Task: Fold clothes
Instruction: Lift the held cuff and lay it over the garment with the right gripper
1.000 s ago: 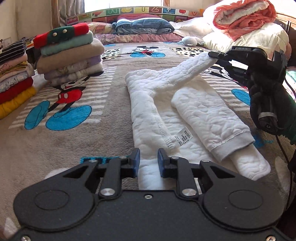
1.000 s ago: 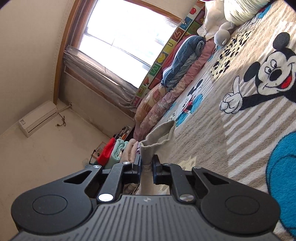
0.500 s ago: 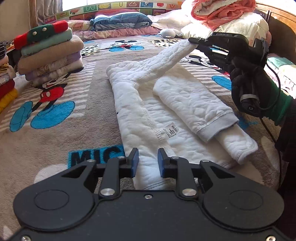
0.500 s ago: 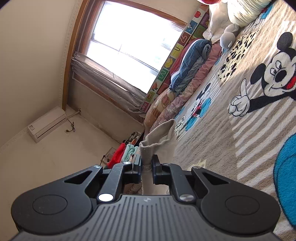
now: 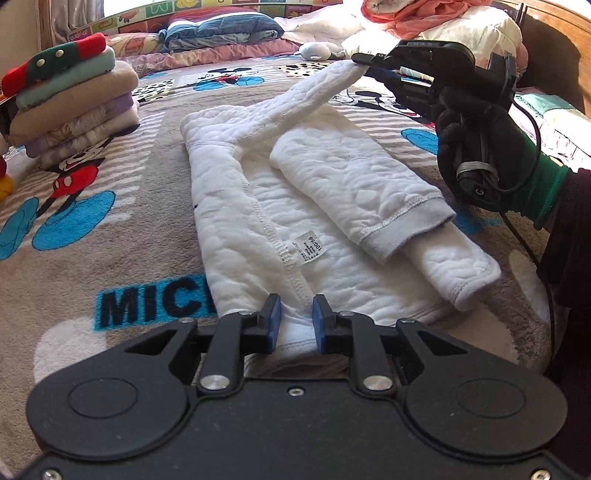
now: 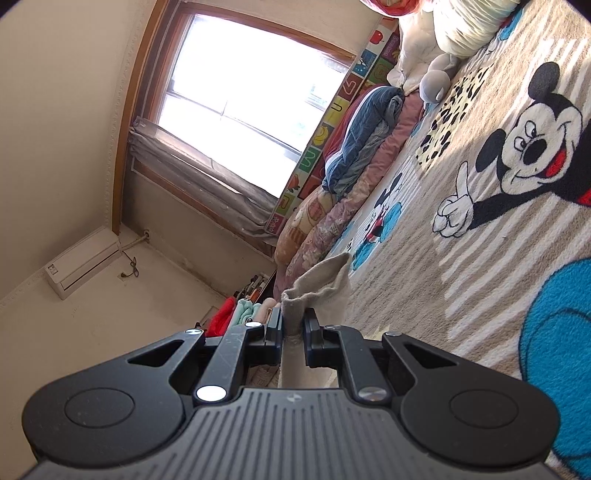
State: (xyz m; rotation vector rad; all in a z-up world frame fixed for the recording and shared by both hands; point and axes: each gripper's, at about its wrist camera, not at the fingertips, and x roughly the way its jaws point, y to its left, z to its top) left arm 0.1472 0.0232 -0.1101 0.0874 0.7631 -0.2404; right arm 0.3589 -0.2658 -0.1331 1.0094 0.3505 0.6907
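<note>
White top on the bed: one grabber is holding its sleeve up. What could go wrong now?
The right gripper pinches only the cuff of the raised sleeve, so it might slip out. Pulling that sleeve could drag the white top and undo the other sleeve, already folded across it. The left gripper sits at the hem with nothing visibly pinched, so the hem may shift.

A cartoon-mouse blanket covers the bed. At its far edge, a folded blue quilt lies below a bright window.
</note>
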